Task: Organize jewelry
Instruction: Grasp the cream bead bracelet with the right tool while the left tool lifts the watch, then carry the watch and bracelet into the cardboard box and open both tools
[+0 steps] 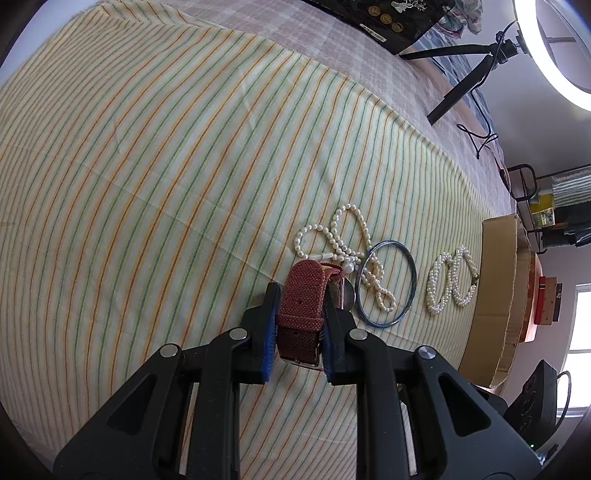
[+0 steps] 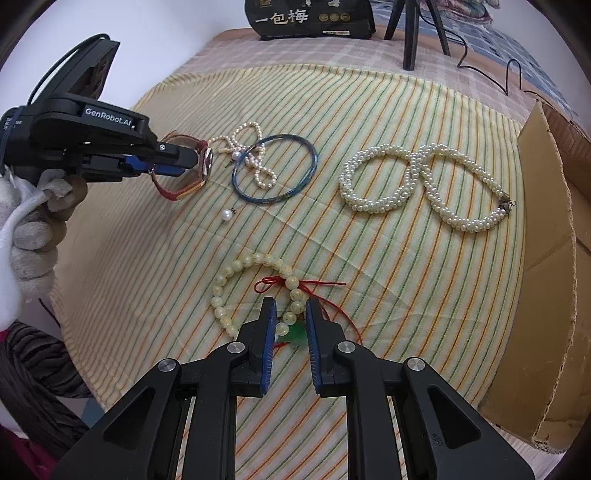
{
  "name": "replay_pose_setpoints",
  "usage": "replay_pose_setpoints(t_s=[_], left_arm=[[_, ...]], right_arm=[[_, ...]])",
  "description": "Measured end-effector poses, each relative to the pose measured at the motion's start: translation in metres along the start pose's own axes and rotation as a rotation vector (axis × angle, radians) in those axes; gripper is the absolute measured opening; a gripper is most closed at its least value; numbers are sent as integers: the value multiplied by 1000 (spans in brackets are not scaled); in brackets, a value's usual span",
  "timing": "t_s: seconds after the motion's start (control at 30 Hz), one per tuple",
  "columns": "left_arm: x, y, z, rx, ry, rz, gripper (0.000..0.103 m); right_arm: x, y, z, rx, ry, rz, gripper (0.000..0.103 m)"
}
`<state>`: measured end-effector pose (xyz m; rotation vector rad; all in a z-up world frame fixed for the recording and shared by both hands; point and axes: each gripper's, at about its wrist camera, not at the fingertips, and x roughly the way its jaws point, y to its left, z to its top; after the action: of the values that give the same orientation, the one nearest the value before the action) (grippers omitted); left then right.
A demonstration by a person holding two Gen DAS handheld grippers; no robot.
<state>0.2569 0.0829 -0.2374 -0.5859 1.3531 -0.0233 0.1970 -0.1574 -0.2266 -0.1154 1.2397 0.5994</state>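
My left gripper (image 1: 301, 291) is shut on a red woven watch (image 1: 301, 295), pinching its strap just above the striped cloth. In the right wrist view the same gripper (image 2: 195, 158), held by a gloved hand (image 2: 33, 229), grips the watch (image 2: 184, 192) at far left. Beside it lie a thin pearl necklace (image 1: 334, 236) (image 2: 255, 151), a blue bangle (image 1: 382, 325) (image 2: 273, 199) and a thick pearl rope (image 1: 450, 280) (image 2: 369, 208). My right gripper (image 2: 290, 308) points down at a cream bead bracelet (image 2: 236, 266) with red cord. Its narrow jaws close on a bead and the green charm.
A loose pearl (image 2: 226, 215) lies on the striped cloth (image 2: 369, 295) between watch and bracelet. A cardboard box (image 2: 546, 258) (image 1: 491, 295) stands at the right edge. A black printed bag (image 2: 314, 18), a tripod (image 2: 410, 37) and a ring light (image 1: 554, 55) stand beyond the cloth.
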Motion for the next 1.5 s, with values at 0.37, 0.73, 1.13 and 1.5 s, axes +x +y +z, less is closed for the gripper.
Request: replay_pose_setpoints(t_s=[0.37,0.73,1.13,1.5], left_arm=[[2,-4,-1,17,2,0,19],[-18,-8,-6,80,-66,7,18],[-61,-29,-24,161,-151,-38,18],[-74,-107,-48,360,-214,-75,18]], right_arm=[[12,6,8,-27,16,-37,9],[-25,7,3,-27,-76,-40,6],[-94,17,-4,-49,-232,-103,6],[-166,-13,-13,24,-412,-172,6]])
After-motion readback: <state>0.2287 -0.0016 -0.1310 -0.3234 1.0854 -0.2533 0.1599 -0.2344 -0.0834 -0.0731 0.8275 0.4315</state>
